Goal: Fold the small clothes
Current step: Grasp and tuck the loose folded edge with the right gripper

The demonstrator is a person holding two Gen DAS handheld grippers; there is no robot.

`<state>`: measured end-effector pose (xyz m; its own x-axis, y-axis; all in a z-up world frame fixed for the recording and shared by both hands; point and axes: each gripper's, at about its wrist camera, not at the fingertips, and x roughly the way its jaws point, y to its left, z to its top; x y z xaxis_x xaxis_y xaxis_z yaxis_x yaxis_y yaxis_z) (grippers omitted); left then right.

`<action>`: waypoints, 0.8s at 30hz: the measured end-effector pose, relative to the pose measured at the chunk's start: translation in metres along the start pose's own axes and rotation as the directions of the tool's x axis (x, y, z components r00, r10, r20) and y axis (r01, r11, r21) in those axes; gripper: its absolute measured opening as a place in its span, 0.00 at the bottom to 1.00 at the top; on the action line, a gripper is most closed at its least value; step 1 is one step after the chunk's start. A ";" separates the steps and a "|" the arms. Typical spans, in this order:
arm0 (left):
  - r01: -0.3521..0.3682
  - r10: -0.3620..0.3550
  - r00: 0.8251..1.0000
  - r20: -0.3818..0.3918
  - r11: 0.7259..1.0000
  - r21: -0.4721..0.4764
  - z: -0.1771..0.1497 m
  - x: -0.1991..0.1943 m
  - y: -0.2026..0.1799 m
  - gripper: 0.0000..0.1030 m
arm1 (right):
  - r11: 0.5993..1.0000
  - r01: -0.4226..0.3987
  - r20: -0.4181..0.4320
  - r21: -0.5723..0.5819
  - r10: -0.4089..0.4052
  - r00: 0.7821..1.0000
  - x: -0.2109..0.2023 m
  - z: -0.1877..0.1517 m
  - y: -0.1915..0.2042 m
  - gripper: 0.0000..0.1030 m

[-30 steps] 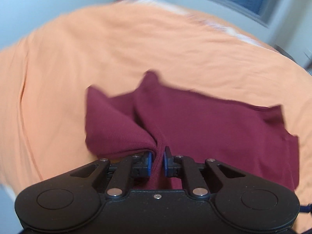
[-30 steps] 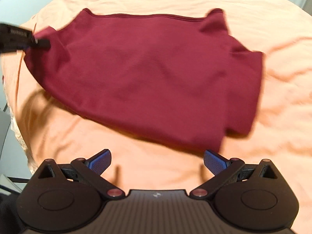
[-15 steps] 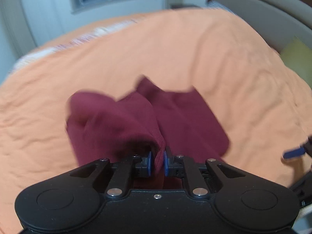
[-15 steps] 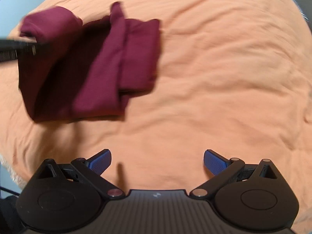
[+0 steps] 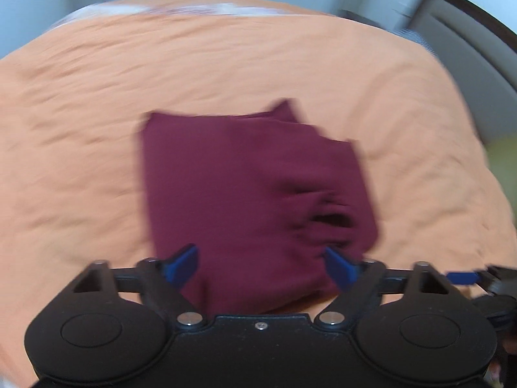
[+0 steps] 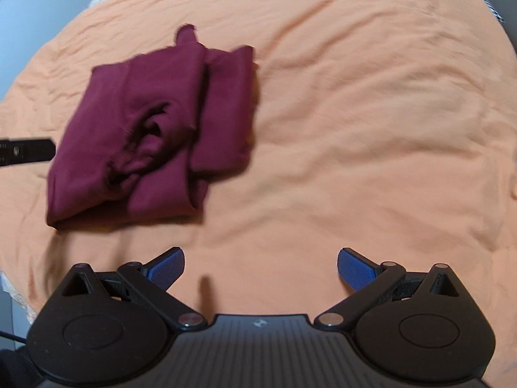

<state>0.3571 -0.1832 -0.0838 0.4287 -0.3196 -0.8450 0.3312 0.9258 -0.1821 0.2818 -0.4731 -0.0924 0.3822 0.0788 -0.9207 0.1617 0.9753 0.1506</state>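
Note:
A maroon garment (image 5: pixel 245 190) lies folded into a rough rectangle on the orange bedspread (image 5: pixel 97 97). A puckered dent marks its near right part. My left gripper (image 5: pixel 261 266) hovers open just over the garment's near edge, with nothing between its blue pads. In the right wrist view the same garment (image 6: pixel 152 129) sits to the upper left, with a narrower folded strip along its right side. My right gripper (image 6: pixel 261 270) is open over bare bedspread, well to the right of the garment. The left gripper's finger (image 6: pixel 27 150) shows at the left edge.
The bedspread (image 6: pixel 355 129) stretches wide to the right of the garment. A dark headboard (image 5: pixel 465 51) and a pale wall stand beyond the bed. The right gripper's blue tip (image 5: pixel 462 277) pokes in at the right edge of the left wrist view.
My left gripper, shut on the garment's edge before, has let go and opened. The garment went from spread out to folded over and now lies flat. The right gripper stayed open.

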 end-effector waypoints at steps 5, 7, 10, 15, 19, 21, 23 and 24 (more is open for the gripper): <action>-0.110 0.095 0.992 -0.085 0.975 -0.194 -0.010 0.005 0.052 0.90 | 0.996 -0.085 0.110 -0.027 0.087 0.990 -0.002 0.025 0.017 1.00; -0.138 0.113 0.987 -0.113 0.960 -0.243 -0.014 0.007 0.067 0.90 | 0.996 -0.040 0.143 -0.075 0.051 0.988 0.002 0.039 0.031 0.94; -0.158 0.124 0.983 -0.137 0.949 -0.273 -0.020 0.011 0.080 0.90 | 0.984 0.018 0.159 -0.179 0.011 0.987 0.016 0.058 0.053 0.73; -0.139 0.096 0.983 -0.153 0.944 -0.299 -0.023 0.019 0.088 0.90 | 0.966 -0.001 0.136 -0.257 0.037 0.990 0.036 0.078 0.075 0.37; -0.129 0.082 0.983 -0.164 0.946 -0.298 -0.023 0.024 0.086 0.90 | 0.952 -0.015 0.103 -0.305 0.048 0.994 0.043 0.082 0.082 0.10; -0.123 0.077 0.983 -0.167 0.949 -0.289 -0.022 0.024 0.083 0.90 | 0.938 0.004 0.127 -0.347 0.043 0.991 0.033 0.077 0.083 0.08; -0.106 0.065 0.986 -0.154 0.954 -0.280 -0.021 0.022 0.081 0.90 | 0.919 0.031 0.167 -0.393 0.038 0.985 0.016 0.067 0.082 0.08; -0.092 0.053 0.988 -0.146 0.956 -0.277 -0.021 0.021 0.080 0.90 | 0.908 0.046 0.183 -0.417 0.034 0.983 0.008 0.061 0.081 0.08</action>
<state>0.3751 -0.1115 -0.1263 0.3179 -0.2371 -0.9180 0.0443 0.9709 -0.2355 0.3535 -0.4061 -0.0661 0.5473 0.0731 -0.8337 -0.2151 0.9750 -0.0558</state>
